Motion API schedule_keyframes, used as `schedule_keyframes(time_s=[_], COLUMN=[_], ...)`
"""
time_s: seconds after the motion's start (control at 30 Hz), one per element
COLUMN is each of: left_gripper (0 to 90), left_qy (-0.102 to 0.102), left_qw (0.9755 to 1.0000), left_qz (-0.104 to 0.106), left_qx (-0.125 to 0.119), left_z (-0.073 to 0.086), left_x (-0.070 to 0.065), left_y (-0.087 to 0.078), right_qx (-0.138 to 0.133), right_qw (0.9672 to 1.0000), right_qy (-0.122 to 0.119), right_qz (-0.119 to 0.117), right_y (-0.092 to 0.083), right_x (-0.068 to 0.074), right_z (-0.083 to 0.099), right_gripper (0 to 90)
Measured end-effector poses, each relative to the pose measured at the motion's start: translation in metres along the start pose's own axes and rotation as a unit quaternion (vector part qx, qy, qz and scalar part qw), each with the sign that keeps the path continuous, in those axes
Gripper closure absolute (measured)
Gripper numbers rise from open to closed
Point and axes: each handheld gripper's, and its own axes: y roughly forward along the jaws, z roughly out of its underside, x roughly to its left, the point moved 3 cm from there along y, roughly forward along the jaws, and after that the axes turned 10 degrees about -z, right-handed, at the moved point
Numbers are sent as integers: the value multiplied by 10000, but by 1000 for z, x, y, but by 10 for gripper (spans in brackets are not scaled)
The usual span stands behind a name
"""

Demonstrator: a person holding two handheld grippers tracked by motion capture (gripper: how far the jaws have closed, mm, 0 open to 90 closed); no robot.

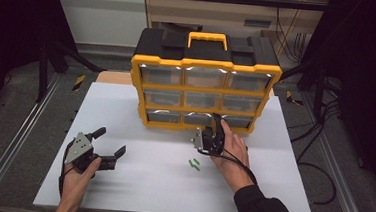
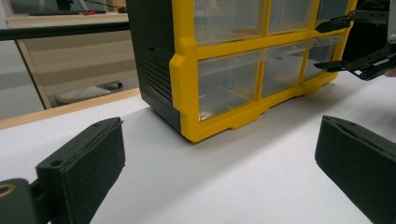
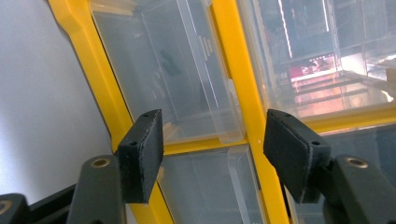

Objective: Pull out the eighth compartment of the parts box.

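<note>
The right tool [image 1: 217, 122], part open, seems to straddle a bottom drawer [image 1: 198, 118] of the yellow organizer [image 1: 206, 64]; the left tool [image 1: 110, 141] rests wide open.

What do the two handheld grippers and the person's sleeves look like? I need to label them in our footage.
Both the left gripper and the right gripper are black with flat rectangular pads. Each carries a grey three-cornered plate and trails a black cable. The right arm wears a black sleeve.
</note>
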Motion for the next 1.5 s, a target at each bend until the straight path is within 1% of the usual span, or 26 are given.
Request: schedule_keyframes(time_s=[0.03,0.2,0.23,0.27,0.37,0.4,0.43,0.47,0.53,0.7,0.73,0.8,0.83,0.97,1.0,1.07,1.1,1.13,1.17,1.2,1.23,1.3,1.33,1.37,1.4,1.5], left_gripper=[11,12,12,12,12,12,12,13,13,13,13,13,13,13,13,13,13,13,13,13,13,13,13,14,14,14], left_qy=[0,-4,-9,-15,-15,-14,-14,-12,-20,-26,-23,-29,-30,-33,-30,-27,-28,-27,-27,-24,-21,-13,-12,-24,-22,-19], left_qw=[10000,10000,10000,10000,10000,10000,10000,10000,10000,10000,10000,10000,10000,10000,10000,10000,10000,10000,10000,10000,10000,10000,10000,10000,10000,10000], left_qz=[3,17,20,23,30,33,37,38,39,52,53,53,53,63,64,70,71,72,72,72,73,72,74,80,82,83], left_qx=[3,7,6,6,13,12,11,13,13,21,20,19,21,24,25,27,23,24,24,26,27,25,28,30,32,33], left_z=[0,0,0,0,1,1,1,1,1,1,1,1,1,1,1,1,1,1,1,1,1,1,1,1,1,1], left_x=[0,0,0,0,0,0,0,0,0,-1,-1,0,0,-1,-1,-1,-1,-1,-1,-1,-1,-1,-1,-1,-1,-1], left_y=[0,0,0,0,1,0,0,0,0,1,1,1,0,1,1,1,1,1,1,1,0,1,1,1,1,1], right_qx=[2,20,98,103,61,74,55,67,77,73,96,137,139,117,125,131,105,129,66,152,132,169,100,189,163,186], right_qw=[10000,9999,9998,9998,9999,9999,9997,9999,9999,9993,9995,9994,9995,9992,9993,9991,9987,9986,9990,9985,9981,9982,9983,9973,9970,9970], right_qy=[-79,-114,-145,-194,-137,-149,-226,-134,-148,-367,-295,-329,-278,-390,-358,-403,-495,-502,-427,-518,-578,-549,-544,-669,-720,-705], right_qz=[12,2,23,35,27,16,26,5,14,39,16,15,13,24,29,55,68,90,105,96,135,164,199,224,227,256], right_y=[1,4,4,5,7,7,8,8,8,10,11,12,12,13,13,13,14,14,15,14,14,14,15,14,15,15], right_x=[0,2,2,1,1,1,0,1,0,-1,0,0,0,0,0,0,0,0,2,2,1,3,3,2,2,3], right_z=[0,-1,-1,0,0,0,0,0,0,0,0,0,0,0,0,0,0,0,-1,0,0,0,-1,0,0,-1], right_gripper=[402,442,450,456,469,472,477,483,493,510,514,519,518,523,524,526,526,528,529,531,536,542,545,548,550,560])
